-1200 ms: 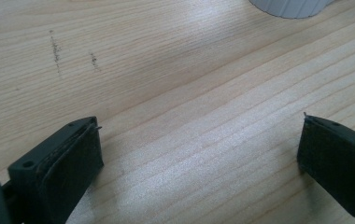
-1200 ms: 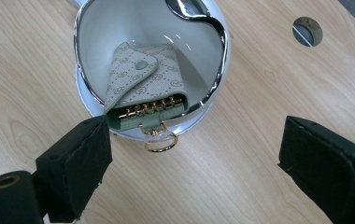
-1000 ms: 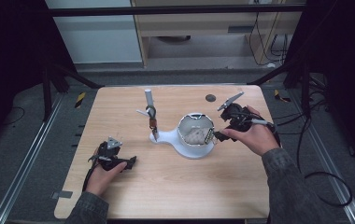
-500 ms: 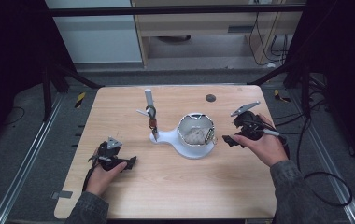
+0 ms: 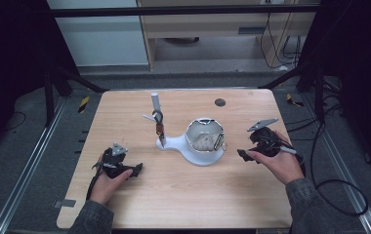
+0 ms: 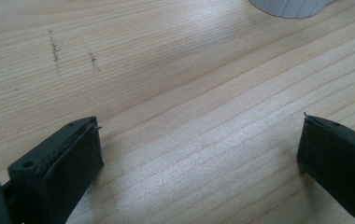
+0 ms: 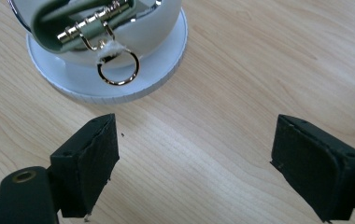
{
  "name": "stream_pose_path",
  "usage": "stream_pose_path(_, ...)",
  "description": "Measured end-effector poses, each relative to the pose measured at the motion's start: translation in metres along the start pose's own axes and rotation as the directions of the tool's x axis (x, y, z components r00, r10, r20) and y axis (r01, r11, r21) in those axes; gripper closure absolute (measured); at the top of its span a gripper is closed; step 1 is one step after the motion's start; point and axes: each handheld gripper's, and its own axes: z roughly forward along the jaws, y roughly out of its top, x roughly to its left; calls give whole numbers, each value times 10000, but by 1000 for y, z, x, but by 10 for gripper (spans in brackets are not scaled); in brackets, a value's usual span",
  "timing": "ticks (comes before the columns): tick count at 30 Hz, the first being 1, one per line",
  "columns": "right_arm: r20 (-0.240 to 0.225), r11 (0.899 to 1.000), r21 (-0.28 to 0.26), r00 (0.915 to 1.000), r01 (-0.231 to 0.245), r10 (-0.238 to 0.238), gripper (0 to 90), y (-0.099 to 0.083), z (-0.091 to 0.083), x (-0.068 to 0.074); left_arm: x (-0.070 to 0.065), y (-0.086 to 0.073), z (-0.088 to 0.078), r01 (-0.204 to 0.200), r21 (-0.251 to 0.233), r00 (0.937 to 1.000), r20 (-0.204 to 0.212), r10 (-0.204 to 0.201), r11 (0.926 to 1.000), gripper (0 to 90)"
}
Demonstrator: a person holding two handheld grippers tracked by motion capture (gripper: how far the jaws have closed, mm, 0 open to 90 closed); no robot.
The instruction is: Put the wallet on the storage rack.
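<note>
A white round holder [image 5: 200, 155] stands mid-table with a chrome-rimmed bowl [image 5: 204, 138] on it. In the right gripper view a small metal ring [image 7: 118, 72] hangs from a chrome clasp [image 7: 94, 25] on the bowl's side. My right gripper [image 5: 246, 147] is low over the wood just right of the holder. Its jaws [image 7: 196, 126] are open and have just been closing, with bare wood between them. My left gripper [image 5: 133, 168] rests near the table's front left, jaws [image 6: 201, 123] wide open over bare wood.
A thin upright post [image 5: 155, 103] with a hanging clip [image 5: 159, 126] rises from the holder's left arm. A small dark disc [image 5: 219, 102] lies near the far edge. The holder's rim [image 6: 290, 7] sits ahead of the left gripper.
My right hand has drawn away from the bowl, moving right, nearer the person and lower toward the table. The left hand has not moved.
</note>
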Motion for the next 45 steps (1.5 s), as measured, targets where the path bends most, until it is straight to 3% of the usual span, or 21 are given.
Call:
stream_pose_path(25, 3, 9946, 300, 9950, -997, 998, 161, -42, 41, -12, -1, 0, 1, -10, -24, 10000, 34, 10, 10000, 0)
stream_pose_path(45, 218, 9871, 284, 9874, -1574, 1568, 109, -48, 67, -23, -1, 1, 1, -27, -25, 10000, 47, 27, 10000, 0)
